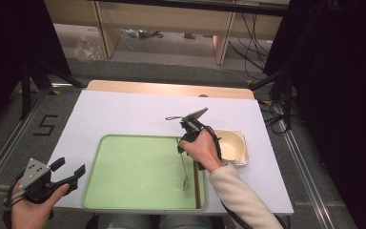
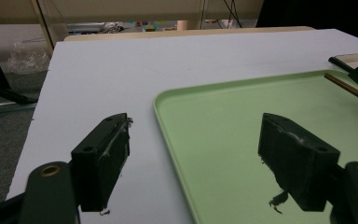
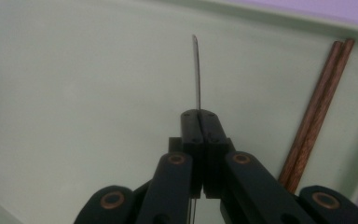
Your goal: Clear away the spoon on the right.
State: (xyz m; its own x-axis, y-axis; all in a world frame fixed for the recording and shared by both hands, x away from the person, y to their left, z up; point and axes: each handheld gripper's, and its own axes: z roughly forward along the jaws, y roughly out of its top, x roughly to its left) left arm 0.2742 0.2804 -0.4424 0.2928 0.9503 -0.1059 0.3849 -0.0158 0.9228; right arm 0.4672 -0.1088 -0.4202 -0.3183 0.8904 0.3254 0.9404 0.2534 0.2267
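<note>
A thin metal utensil (image 1: 185, 172) hangs over the right part of the light green tray (image 1: 124, 191), its lower end close to the tray floor. My right gripper (image 1: 185, 146) is shut on its upper part. In the right gripper view the jaws (image 3: 199, 114) stand pressed together, and the utensil (image 3: 196, 70) sticks out beyond them, seen edge-on. A pair of brown chopsticks (image 1: 198, 183) lies in the tray along its right rim, just right of the utensil. My left gripper (image 1: 70, 167) is open and holds nothing off the tray's front left corner.
A cream bowl (image 1: 231, 144) stands on a small square dish just right of the tray, close behind the right hand. The white table top (image 1: 124, 114) stretches behind the tray. In the left gripper view the tray's rim (image 2: 161, 112) runs between the open jaws (image 2: 193, 135).
</note>
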